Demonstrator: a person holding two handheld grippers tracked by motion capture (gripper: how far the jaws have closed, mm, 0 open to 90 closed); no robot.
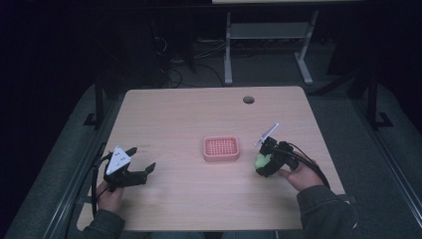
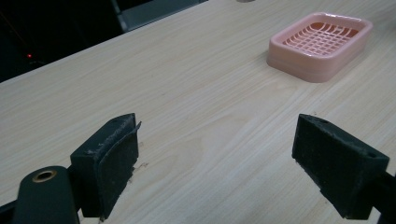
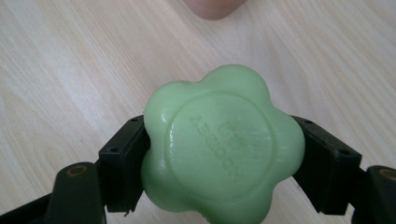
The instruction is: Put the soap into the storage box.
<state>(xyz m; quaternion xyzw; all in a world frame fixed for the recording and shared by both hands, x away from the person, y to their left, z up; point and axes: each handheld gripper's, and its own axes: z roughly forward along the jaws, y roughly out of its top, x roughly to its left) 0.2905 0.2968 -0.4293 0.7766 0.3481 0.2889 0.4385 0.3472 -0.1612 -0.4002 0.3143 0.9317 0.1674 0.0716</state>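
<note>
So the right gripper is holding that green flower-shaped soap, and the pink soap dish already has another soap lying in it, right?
Not quite: the pink soap dish is empty, as the left gripper view shows. The right gripper does hold the green flower-shaped soap.

We saw the table (image 1: 199, 114) dimly, evenly lit from overhead, its surroundings nearly black. Shadows were faint. Just ahead of the right gripper (image 3: 224, 154), the green soap (image 3: 222, 144) looked sharp, the wood beyond softer.

Waxy green soap (image 3: 219, 144), matt wood-grain table (image 1: 174, 114)
</note>
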